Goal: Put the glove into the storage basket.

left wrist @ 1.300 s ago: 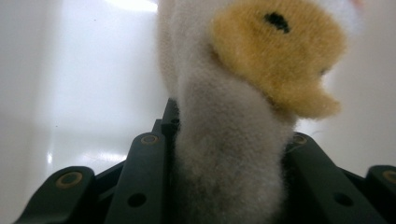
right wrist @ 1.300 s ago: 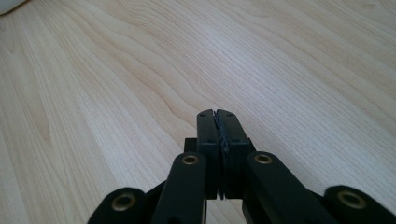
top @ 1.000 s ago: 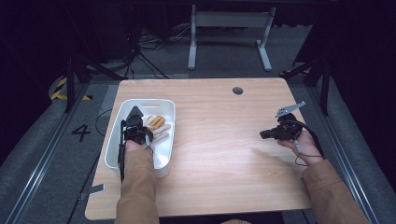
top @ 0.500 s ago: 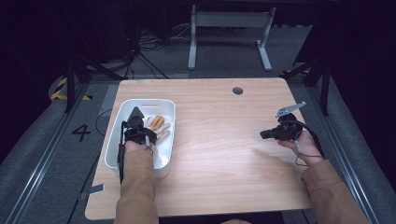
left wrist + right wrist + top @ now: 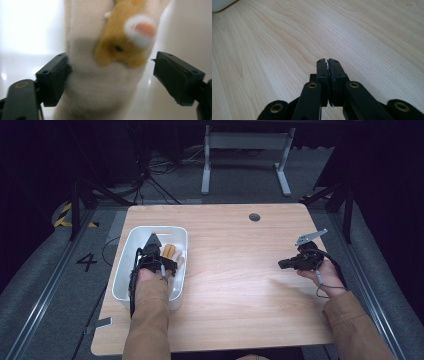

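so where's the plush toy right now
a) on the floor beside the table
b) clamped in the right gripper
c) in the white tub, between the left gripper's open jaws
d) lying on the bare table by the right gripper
c: the plush toy lies in the white tub, between the jaws of the left gripper, which have just been opening; a gap shows at the one pad.

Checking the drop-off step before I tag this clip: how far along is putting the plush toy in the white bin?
Done: the plush toy lies in the white bin. In hand: the left tool has just been opening its jaws, which now straddle the toy, one pad clearly off it. Left: lift that tool clear of the bin. The right tool is shut over the bare table.
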### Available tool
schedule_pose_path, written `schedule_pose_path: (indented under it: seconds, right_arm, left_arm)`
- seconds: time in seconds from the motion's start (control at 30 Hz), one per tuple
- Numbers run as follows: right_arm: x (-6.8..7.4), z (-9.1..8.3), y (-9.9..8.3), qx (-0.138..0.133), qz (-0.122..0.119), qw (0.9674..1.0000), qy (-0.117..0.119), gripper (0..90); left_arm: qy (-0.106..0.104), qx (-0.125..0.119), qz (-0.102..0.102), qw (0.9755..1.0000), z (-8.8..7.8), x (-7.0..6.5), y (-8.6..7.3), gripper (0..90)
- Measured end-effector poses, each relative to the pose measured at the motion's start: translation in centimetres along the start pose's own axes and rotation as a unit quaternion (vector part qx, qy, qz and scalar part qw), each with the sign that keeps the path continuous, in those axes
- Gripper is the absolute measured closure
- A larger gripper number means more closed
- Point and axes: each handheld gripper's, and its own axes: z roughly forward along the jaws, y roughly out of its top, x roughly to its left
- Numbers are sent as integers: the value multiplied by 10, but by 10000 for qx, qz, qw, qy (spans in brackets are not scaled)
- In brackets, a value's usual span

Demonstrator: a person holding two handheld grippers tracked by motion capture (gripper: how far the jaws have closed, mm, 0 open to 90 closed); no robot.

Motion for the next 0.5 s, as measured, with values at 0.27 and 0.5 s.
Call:
schedule_pose_path:
  seconds: [0.27, 0.5]
  right_arm:
    - [0, 0, 0, -5, 1, 10000, 15, 867]
    - [0, 0, 0, -9, 0, 10000, 8, 861]
  left_arm:
    - [-46, -319, 99, 9994, -12, 2, 0, 128]
    - [-163, -793, 134, 9966, -28, 6, -1, 121]
